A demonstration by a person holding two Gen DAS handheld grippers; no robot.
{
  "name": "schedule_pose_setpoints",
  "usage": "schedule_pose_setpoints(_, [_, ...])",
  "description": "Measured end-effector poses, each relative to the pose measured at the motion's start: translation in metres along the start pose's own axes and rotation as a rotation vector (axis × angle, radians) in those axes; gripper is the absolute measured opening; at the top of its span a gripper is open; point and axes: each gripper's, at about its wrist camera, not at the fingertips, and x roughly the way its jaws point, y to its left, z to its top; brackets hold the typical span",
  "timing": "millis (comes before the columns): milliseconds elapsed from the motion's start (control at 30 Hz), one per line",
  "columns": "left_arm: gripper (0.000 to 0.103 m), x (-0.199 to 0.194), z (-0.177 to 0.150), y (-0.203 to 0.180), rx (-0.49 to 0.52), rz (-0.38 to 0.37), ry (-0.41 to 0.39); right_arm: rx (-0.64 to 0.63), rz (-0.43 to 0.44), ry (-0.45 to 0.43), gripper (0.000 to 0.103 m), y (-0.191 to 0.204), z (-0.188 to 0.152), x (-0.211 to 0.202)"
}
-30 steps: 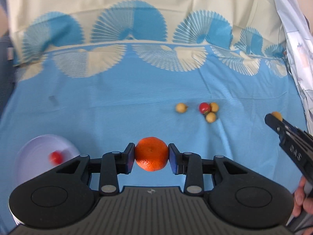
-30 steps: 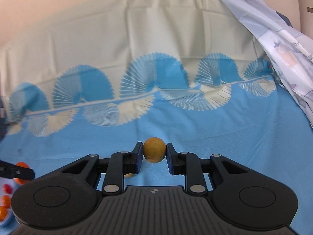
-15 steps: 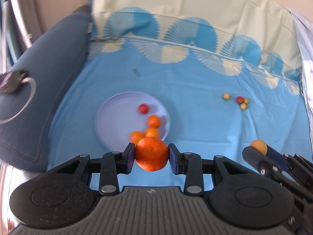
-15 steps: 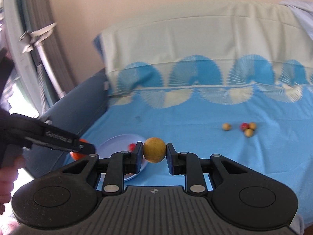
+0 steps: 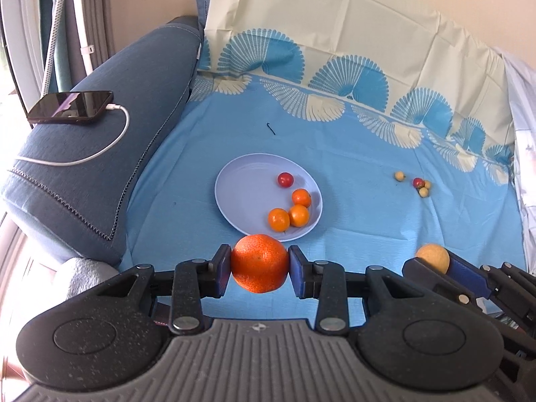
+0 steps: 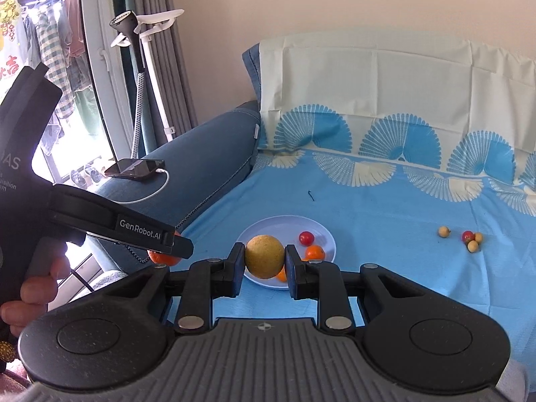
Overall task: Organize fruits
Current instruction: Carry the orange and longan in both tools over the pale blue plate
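My left gripper (image 5: 259, 268) is shut on a large orange (image 5: 259, 263), held above the blue cloth just in front of a pale plate (image 5: 241, 194). The plate holds a red fruit (image 5: 285, 179) and three small oranges (image 5: 288, 211). My right gripper (image 6: 264, 258) is shut on a yellow round fruit (image 6: 264, 256), in front of the same plate (image 6: 258, 234). The right gripper with its fruit also shows in the left wrist view (image 5: 432, 258). The left gripper with the orange shows at the left of the right wrist view (image 6: 164, 256).
A small cluster of yellow fruits and one red fruit (image 5: 417, 184) lies on the cloth to the right of the plate. A blue sofa arm (image 5: 93, 154) carries a phone (image 5: 70, 105) on a white cable. A patterned sheet covers the backrest.
Both grippers have pulled back and swung left, still holding their fruits. The plate has come fully into view ahead; the loose fruit cluster now lies farther off to the right.
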Motion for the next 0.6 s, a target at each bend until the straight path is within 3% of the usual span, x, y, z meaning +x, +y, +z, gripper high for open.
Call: schedule_pose_setpoints(600, [0.040, -0.011, -0.001, 0.015, -0.050, -0.042, -0.031, -0.069, -0.025, 0.006, 0.026, 0.022, 0.002, -0.003])
